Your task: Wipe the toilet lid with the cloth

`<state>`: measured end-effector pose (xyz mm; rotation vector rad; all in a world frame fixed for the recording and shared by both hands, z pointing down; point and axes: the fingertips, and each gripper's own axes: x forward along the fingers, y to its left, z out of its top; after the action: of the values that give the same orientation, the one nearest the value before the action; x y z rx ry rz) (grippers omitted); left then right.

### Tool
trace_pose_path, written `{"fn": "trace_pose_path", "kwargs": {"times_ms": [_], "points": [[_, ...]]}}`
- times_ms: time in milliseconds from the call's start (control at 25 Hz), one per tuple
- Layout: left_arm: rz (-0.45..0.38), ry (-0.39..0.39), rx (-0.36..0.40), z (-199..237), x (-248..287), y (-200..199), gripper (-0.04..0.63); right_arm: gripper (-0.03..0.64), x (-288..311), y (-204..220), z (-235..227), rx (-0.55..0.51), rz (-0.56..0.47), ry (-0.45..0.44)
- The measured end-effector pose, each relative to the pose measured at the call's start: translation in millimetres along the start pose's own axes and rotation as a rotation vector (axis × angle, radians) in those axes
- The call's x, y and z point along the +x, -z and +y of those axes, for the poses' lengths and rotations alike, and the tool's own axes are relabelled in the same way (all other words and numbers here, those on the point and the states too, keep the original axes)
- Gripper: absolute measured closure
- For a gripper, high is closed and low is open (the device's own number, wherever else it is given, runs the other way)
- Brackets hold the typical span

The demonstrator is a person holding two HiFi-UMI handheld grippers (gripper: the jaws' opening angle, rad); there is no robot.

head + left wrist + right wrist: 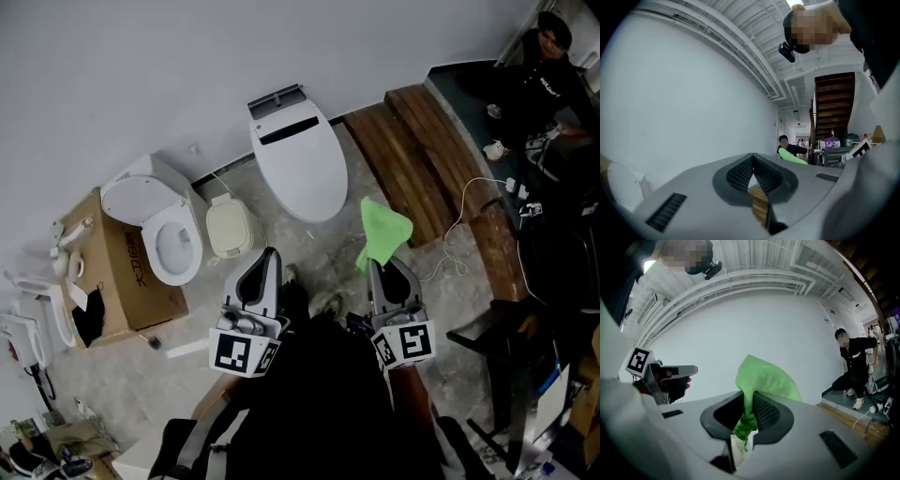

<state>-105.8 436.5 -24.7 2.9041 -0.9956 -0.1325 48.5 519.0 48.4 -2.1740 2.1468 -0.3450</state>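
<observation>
Grips green cloth (382,232) in right gripper (377,267): fingers (764,411) closed on one narrow fold, bulk of the fabric flopping free above the tips. Hangs in the air on the near side of the toilet lid (298,164), off its right edge, touching nothing. Shows left gripper (270,255) also on the lid's near side, off its left edge, fingers pressed together at the tips with nothing between. Finds the lid down, white, apparently not yet wiped.

Risks, as judged:
- Could lose the cloth once dragged over the lid, with friction pulling it out of so thin a pinch.
- Could scrape bare finger tips on the lid if the loose flap folds away instead of under.
- Might snag fabric on the hinge block at the lid's far end.
</observation>
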Motion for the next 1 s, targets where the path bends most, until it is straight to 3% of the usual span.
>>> {"fn": "trace_pose_path", "kwargs": {"times_ms": [480, 1000], "points": [[0.009, -0.006, -0.040, 29, 76, 27, 0.592, 0.548, 70, 5, -45, -0.010, 0.051, 0.006], [0.040, -0.007, -0.084, 134, 207, 35, 0.594, 0.549, 234, -9, -87, -0.023, 0.101, 0.008]]}}
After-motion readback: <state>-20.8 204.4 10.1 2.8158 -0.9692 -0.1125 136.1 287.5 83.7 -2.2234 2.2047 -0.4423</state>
